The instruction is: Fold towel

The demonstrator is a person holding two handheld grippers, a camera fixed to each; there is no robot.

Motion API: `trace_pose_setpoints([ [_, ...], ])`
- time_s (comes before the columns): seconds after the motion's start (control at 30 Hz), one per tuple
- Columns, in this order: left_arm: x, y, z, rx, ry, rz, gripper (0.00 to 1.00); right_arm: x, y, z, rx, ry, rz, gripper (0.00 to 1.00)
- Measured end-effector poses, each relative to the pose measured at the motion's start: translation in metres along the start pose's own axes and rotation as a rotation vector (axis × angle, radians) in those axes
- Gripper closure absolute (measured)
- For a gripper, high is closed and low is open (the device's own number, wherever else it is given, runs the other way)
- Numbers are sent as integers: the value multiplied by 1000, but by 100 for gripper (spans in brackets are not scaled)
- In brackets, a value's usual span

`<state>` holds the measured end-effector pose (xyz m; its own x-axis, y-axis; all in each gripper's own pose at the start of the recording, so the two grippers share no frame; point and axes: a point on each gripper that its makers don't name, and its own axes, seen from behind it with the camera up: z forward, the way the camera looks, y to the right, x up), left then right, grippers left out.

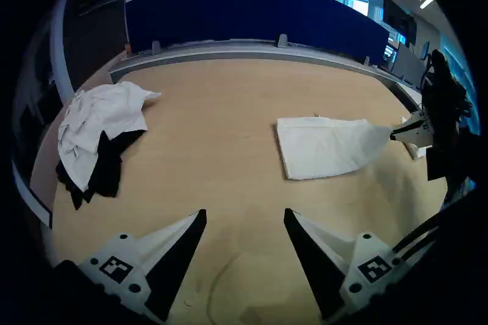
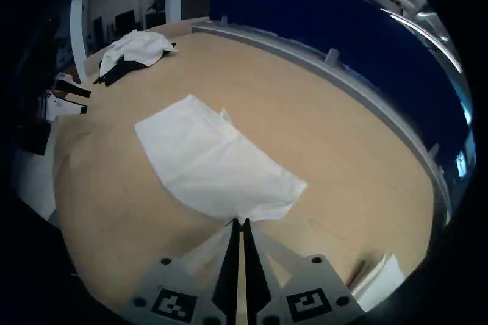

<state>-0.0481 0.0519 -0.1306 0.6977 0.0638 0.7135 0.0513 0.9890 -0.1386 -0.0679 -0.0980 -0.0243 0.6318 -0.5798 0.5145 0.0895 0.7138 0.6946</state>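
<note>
A white towel (image 1: pixel 323 145) lies folded flat on the wooden table, right of centre in the left gripper view. My left gripper (image 1: pixel 245 218) stands open low over bare wood, well short of the towel, with nothing between its fingers. At the towel's right end the right gripper (image 1: pixel 399 133) pinches its edge. In the right gripper view the towel (image 2: pixel 210 157) spreads away from my right gripper (image 2: pixel 238 222), whose fingers are shut on the towel's near edge, lifting it slightly. The left gripper (image 2: pixel 82 100) appears far off at the left edge of that view.
A heap of white and black cloths (image 1: pixel 100 133) lies at the table's left side, also seen as a cloth pile (image 2: pixel 134 50) far back. A blue partition (image 1: pixel 256 14) runs along the table's far edge. A white object (image 2: pixel 381 279) lies near the table's right front.
</note>
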Motion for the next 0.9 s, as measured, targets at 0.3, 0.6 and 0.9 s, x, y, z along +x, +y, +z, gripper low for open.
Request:
trace_pose_setpoints([
  [0.3,8,-2,-4,-2,20,-14,6,48,2,-3,-3,50,-74,96],
  [0.6,13,-5,-6,-1,32,-28,6,67,-1,-3,2,57,-119,96],
  [0.9,20,-14,-13,13,50,-28,6,101,-24,14,38,60,-203,96],
])
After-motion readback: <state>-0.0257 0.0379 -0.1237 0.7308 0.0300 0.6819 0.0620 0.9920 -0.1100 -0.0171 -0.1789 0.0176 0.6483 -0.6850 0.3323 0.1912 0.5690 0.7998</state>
